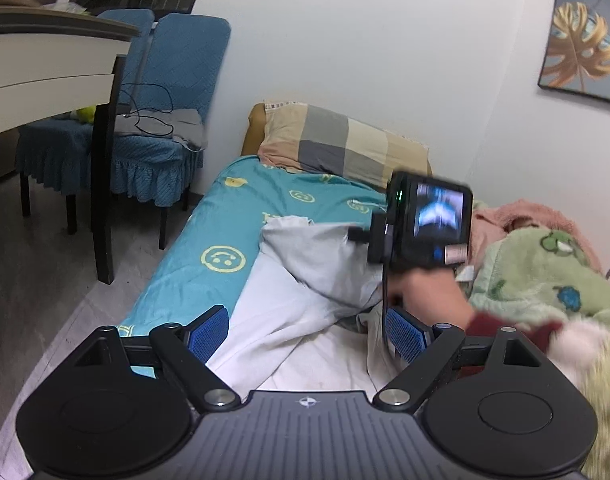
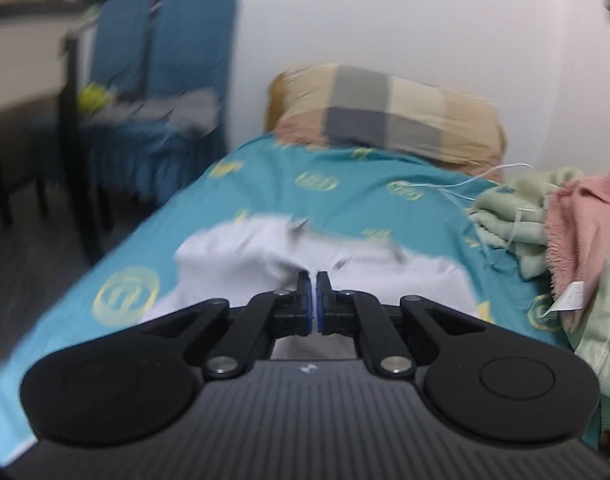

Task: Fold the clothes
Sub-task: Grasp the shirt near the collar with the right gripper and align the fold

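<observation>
Where the garment lies: a pale lilac-white cloth garment [image 1: 289, 304] is spread rumpled across the teal bedsheet with yellow smiley prints [image 1: 209, 236], its upper part bunched into a raised fold.
Bed: the sheet covers a low bed with a checked beige-and-grey pillow [image 1: 337, 140] at its head, against a white wall.
Left gripper: the left gripper [image 1: 307, 330] has its blue-padded jaws spread wide with nothing pinched; the garment lies below and between them, and whether the pads touch it I cannot tell.
Right gripper: seen in the right wrist view, the right gripper [image 2: 313, 300] has its jaws drawn together, with a thin sliver of pale cloth showing in the narrow slit between the pads; the garment lies directly ahead of and under its tips.
Right hand: in the left wrist view a hand [image 1: 429, 292] with a dark red cuff holds that tool, low over the garment's bunched fold.
Beside the garment: a green fleece blanket with cartoon prints [image 1: 541, 272] and a pink fluffy blanket [image 2: 585, 220] are heaped on the wall side.
Writing: a small white tag [image 2: 569, 300] hangs from the pink blanket; its print is too blurred to read.
Room: two chairs in blue quilted covers [image 1: 173, 92] stand off the bed's head end.
</observation>
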`<control>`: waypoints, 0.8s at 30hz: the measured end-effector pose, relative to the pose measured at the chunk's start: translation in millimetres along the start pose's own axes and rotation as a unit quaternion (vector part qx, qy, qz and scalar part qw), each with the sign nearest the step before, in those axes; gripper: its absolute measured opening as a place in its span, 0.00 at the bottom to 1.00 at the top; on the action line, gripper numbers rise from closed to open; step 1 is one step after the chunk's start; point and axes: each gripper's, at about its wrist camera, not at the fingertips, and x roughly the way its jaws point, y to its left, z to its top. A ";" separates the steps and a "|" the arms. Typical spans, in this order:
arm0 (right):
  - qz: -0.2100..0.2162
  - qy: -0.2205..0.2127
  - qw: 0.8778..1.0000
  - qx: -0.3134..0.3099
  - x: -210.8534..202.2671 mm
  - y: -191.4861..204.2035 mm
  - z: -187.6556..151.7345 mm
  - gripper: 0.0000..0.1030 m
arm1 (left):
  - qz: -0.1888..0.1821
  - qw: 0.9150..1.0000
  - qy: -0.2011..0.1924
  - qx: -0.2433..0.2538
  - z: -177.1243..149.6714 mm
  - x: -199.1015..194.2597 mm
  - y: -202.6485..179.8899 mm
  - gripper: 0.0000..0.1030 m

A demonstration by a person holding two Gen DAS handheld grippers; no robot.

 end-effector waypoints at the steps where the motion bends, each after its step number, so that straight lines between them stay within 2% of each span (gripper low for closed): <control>1: -0.007 0.006 1.000 0.013 10.2 -8.7 3.7 0.04 | 0.002 1.000 0.004 0.004 -0.9 3.0 -1.9 0.85; 5: -0.029 0.049 0.997 0.060 59.3 -39.3 1.8 0.04 | 0.008 1.000 0.020 0.015 -4.5 15.9 -6.8 0.85; 11: -0.015 0.089 0.991 0.095 108.1 -56.8 -23.3 0.05 | 0.024 0.998 0.049 0.027 -11.9 41.8 -7.7 0.85; 13: -0.006 0.087 0.991 0.103 109.6 -59.0 -27.5 0.06 | 0.030 0.998 0.057 0.027 -13.1 49.9 -6.0 0.85; 17: 0.032 0.089 0.983 0.155 87.7 -69.5 -25.7 0.08 | 0.037 0.997 0.064 0.030 -13.4 59.2 -3.1 0.85; 21: 0.063 0.095 0.977 0.179 37.6 -76.2 -18.4 0.09 | 0.038 0.997 0.065 0.026 -13.9 56.4 -1.7 0.85; 23: 0.077 0.093 0.977 0.177 0.8 -77.6 -16.6 0.20 | 0.039 0.997 0.063 0.024 -13.7 51.8 -1.3 0.85; 24: 0.085 0.094 0.976 0.178 -19.5 -78.5 -16.1 0.39 | 0.040 0.997 0.062 0.022 -13.4 49.2 -1.1 0.85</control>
